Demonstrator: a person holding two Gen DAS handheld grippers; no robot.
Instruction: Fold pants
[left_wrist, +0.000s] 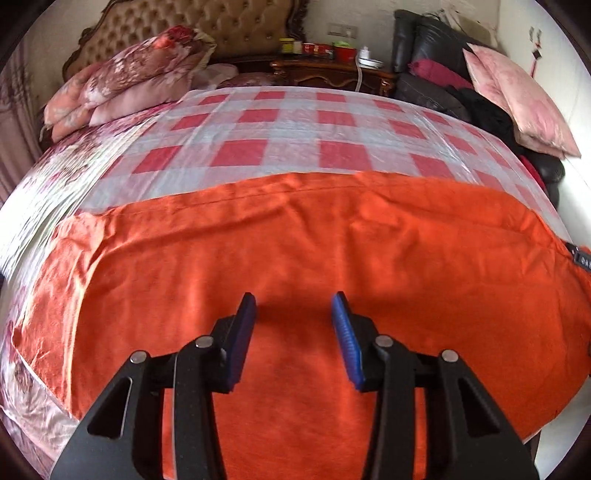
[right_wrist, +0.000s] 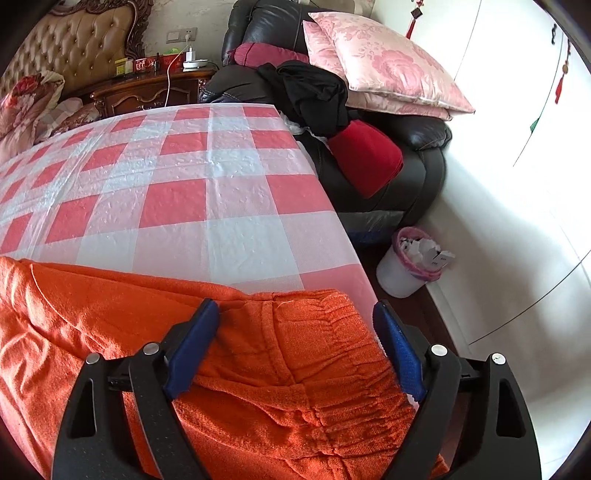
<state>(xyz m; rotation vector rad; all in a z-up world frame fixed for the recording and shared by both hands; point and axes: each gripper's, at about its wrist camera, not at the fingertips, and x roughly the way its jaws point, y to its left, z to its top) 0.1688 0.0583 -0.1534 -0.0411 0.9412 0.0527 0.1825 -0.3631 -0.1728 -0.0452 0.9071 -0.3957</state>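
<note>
Pants (left_wrist: 295, 266), orange, spread flat over checked cover (left_wrist: 280, 122) on bed, leg fabric filling the space beneath and ahead of left gripper (left_wrist: 293, 306). Jaws of that one partly open, blue pads apart, nothing between them, poised above the cloth. Elastic waistband (right_wrist: 332, 325) lying between jaws of right gripper (right_wrist: 295, 314), near bed's corner. Jaws there spread wide, left pad (right_wrist: 195, 343) against the fabric, right pad (right_wrist: 399, 354) at waistband's outer edge; no pinch on the cloth. Beyond right jaw: white bin (right_wrist: 402, 273) on floor. Farther ahead: dark sofa (right_wrist: 424, 158) piled with pink pillows (right_wrist: 388, 66).
</note>
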